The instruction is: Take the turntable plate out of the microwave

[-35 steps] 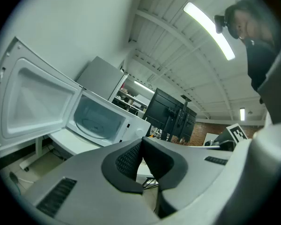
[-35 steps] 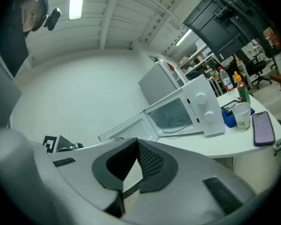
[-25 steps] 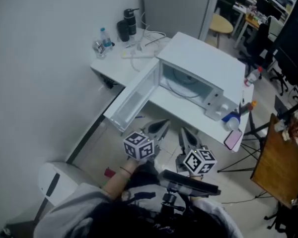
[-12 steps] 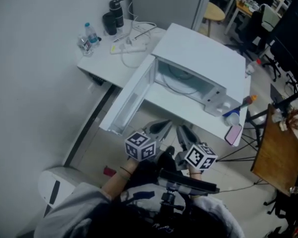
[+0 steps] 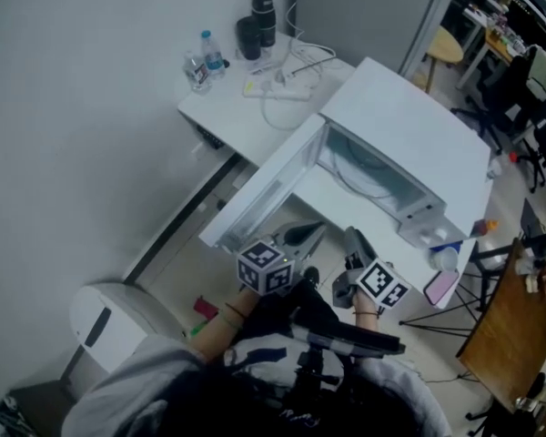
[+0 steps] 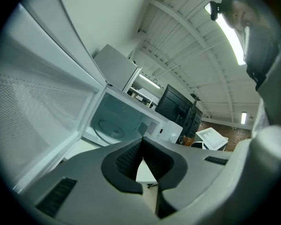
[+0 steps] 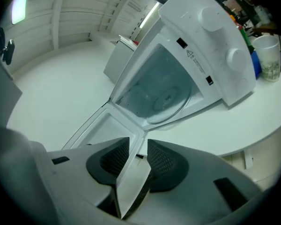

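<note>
The white microwave (image 5: 409,144) stands on the desk with its door (image 5: 264,198) swung wide open to the left. The glass turntable plate (image 5: 369,167) lies flat inside the cavity, and shows in the left gripper view (image 6: 107,125) and the right gripper view (image 7: 168,100). Both grippers hang in front of the desk, short of the opening. My left gripper (image 5: 305,235) is shut and empty, its tips (image 6: 141,139) aimed at the cavity. My right gripper (image 5: 353,241) has just been opening; its jaws (image 7: 138,142) stand apart with nothing held, the door's edge showing beyond the gap.
Bottles (image 5: 205,57), a black jug (image 5: 266,16) and a power strip with cables (image 5: 287,85) sit at the desk's back. A white cup (image 5: 443,259) and pink phone (image 5: 439,287) lie by the microwave's right corner. A white bin (image 5: 109,321) stands on the floor at left.
Both grippers have come a little lower, in front of the open door. The right gripper has rolled and its jaws have parted. The head view has shifted, so the microwave sits further right.
</note>
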Demonstrator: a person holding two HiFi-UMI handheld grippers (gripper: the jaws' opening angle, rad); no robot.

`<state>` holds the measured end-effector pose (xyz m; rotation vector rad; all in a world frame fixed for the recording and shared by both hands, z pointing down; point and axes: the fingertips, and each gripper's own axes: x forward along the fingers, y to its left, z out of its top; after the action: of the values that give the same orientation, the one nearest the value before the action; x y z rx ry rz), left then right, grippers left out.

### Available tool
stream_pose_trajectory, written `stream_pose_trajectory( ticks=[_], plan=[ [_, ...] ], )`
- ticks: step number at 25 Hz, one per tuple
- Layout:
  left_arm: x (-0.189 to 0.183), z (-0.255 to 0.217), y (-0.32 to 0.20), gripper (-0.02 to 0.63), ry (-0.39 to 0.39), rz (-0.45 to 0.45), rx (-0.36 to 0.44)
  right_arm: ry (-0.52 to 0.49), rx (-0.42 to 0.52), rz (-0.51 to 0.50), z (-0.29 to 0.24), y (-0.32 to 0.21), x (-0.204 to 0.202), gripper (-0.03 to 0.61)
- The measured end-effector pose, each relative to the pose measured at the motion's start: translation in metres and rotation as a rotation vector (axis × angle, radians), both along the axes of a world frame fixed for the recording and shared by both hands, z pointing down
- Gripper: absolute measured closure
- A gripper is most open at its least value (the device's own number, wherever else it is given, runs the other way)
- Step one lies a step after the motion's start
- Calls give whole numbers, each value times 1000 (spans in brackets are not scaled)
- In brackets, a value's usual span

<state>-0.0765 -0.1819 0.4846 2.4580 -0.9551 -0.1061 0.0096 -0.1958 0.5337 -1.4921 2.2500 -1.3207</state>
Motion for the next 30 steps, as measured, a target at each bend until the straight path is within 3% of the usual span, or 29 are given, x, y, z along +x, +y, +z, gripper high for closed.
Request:
stream_pose_trajectory(
  ticks=[6,13,19,27,30],
  plan=[
    [15,-1,-37,609,-15,-31,-4,17,-19,-19,8,-33,13,431],
    [32,30,-42,609,-110,20,-64,-61,-68,2,34,-76,20,419],
    [23,42,-52,609,-136,-10,-102,-102,-143,70,62,-112,22,419],
    [13,53,-63,609,-110,-57,-140,-277,-228,186,76,-142,34,424],
    [15,59,-63,609,-103,-47,-150,-361,-239,229,83,-142,38,482]
  ],
)
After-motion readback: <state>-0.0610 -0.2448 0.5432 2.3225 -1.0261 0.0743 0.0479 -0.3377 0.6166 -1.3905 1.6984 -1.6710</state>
